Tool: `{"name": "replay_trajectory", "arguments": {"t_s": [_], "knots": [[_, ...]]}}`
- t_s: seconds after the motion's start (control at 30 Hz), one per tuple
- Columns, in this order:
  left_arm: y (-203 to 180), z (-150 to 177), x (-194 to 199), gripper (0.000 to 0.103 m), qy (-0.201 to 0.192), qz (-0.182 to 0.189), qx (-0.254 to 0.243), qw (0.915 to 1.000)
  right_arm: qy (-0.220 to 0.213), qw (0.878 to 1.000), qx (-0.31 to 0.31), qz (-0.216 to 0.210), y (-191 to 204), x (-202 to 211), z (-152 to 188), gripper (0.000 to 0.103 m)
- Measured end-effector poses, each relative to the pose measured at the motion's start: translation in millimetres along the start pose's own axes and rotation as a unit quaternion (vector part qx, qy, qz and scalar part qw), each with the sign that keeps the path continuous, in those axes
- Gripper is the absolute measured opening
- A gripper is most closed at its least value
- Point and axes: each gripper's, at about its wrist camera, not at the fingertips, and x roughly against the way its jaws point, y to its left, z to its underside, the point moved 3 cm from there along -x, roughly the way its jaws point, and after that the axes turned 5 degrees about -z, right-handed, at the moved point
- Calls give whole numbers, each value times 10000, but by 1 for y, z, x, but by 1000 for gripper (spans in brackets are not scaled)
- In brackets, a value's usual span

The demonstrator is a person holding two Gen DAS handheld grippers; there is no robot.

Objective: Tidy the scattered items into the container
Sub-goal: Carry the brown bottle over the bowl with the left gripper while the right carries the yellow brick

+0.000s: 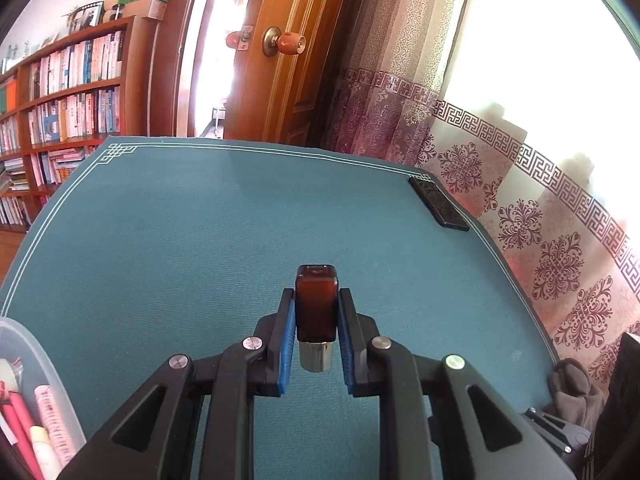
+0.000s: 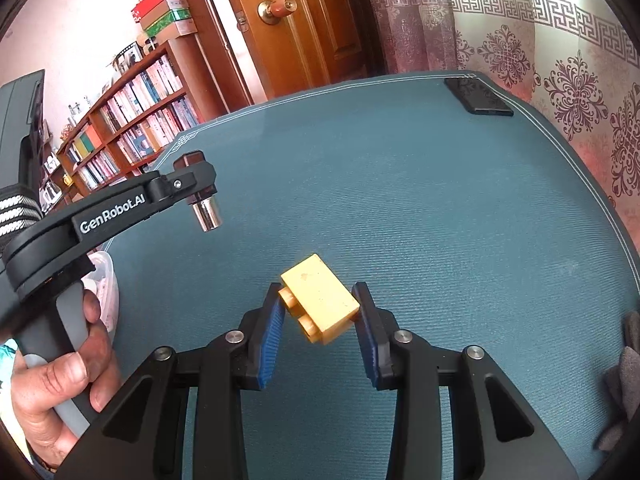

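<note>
My left gripper (image 1: 317,294) is shut on a small brown bottle (image 1: 316,312) with a silver cap, held above the teal mat. In the right wrist view a hand holds that left gripper (image 2: 188,182) up at the left, and the bottle's silver cap (image 2: 207,213) points down. My right gripper (image 2: 318,292) has its blue pads against both sides of a yellow toy brick (image 2: 322,302), which is tilted with its studs toward the left pad. The clear plastic container (image 1: 52,376) sits at the mat's near left and holds several pink and white items.
A black phone (image 1: 439,208) lies at the mat's far right corner, by the patterned curtain. A bookshelf (image 1: 72,92) and a wooden door (image 1: 288,48) stand beyond the teal mat (image 1: 180,240). Grey cloth (image 1: 572,392) and dark gear lie off the near right edge.
</note>
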Motion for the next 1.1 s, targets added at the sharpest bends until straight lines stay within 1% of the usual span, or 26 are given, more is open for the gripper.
{"name": "replay_trajectory", "arguments": {"t_s": [0.23, 0.47, 0.67, 0.83, 1.1], "knots": [[34, 12, 30, 23, -106, -353, 44, 9993, 74, 9993, 176, -330, 29, -10, 1, 37], [64, 20, 60, 23, -226, -654, 100, 9976, 107, 9969, 427, -655, 66, -14, 1, 37], [100, 26, 87, 23, -291, -910, 319, 9949, 129, 9925, 713, -985, 103, -15, 4, 37], [132, 35, 105, 23, -269, -1123, 570, 9917, 171, 9877, 949, -1233, 133, -16, 8, 37], [172, 57, 121, 23, -75, -1343, 910, 9867, 290, 9798, 1245, -1541, 173, -21, 18, 37]]}}
